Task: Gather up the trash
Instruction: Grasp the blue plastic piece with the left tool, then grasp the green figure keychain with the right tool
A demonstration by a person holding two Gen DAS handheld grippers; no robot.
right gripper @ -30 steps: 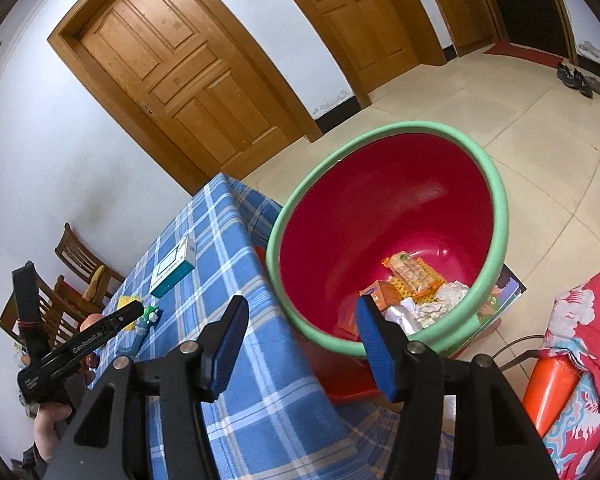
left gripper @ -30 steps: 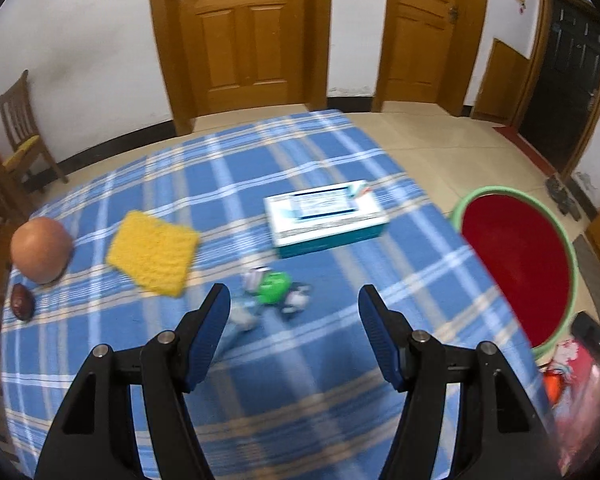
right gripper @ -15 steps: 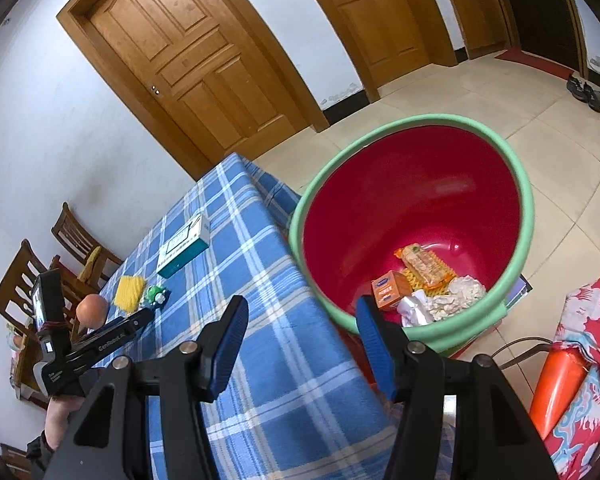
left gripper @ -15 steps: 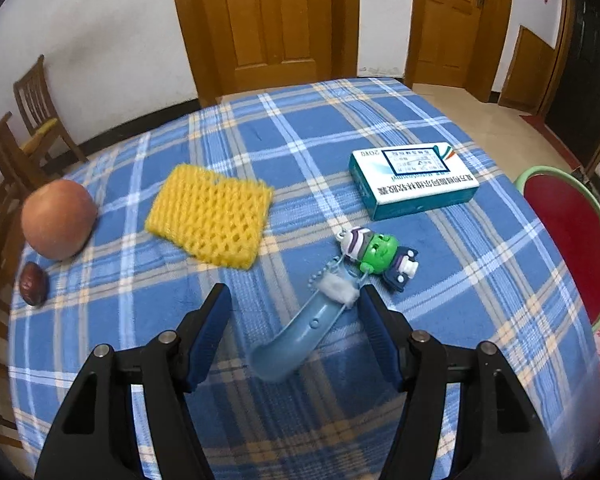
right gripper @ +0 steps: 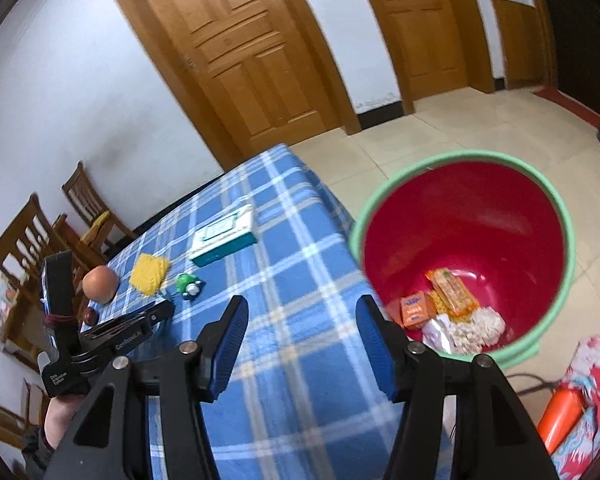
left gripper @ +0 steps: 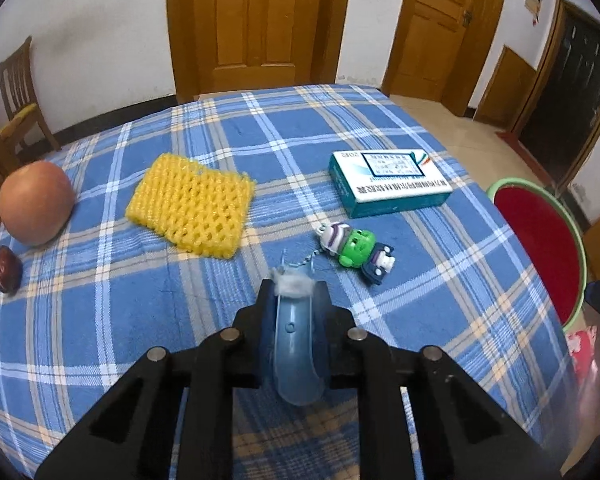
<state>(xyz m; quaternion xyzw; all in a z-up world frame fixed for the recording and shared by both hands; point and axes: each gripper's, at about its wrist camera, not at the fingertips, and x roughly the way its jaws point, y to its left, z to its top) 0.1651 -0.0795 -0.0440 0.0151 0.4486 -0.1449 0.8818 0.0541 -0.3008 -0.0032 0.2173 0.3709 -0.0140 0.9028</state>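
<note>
The left gripper (left gripper: 294, 300) clamped a curved, smooth blue plastic scoop (left gripper: 296, 356) with a white fluff wad (left gripper: 293, 285) at its tip, over the checked cloth (left gripper: 140, 312). The right gripper (right gripper: 300, 336) hung released beside the round red bin (right gripper: 480, 216), which held crumpled wrappers (right gripper: 452, 312).
</note>
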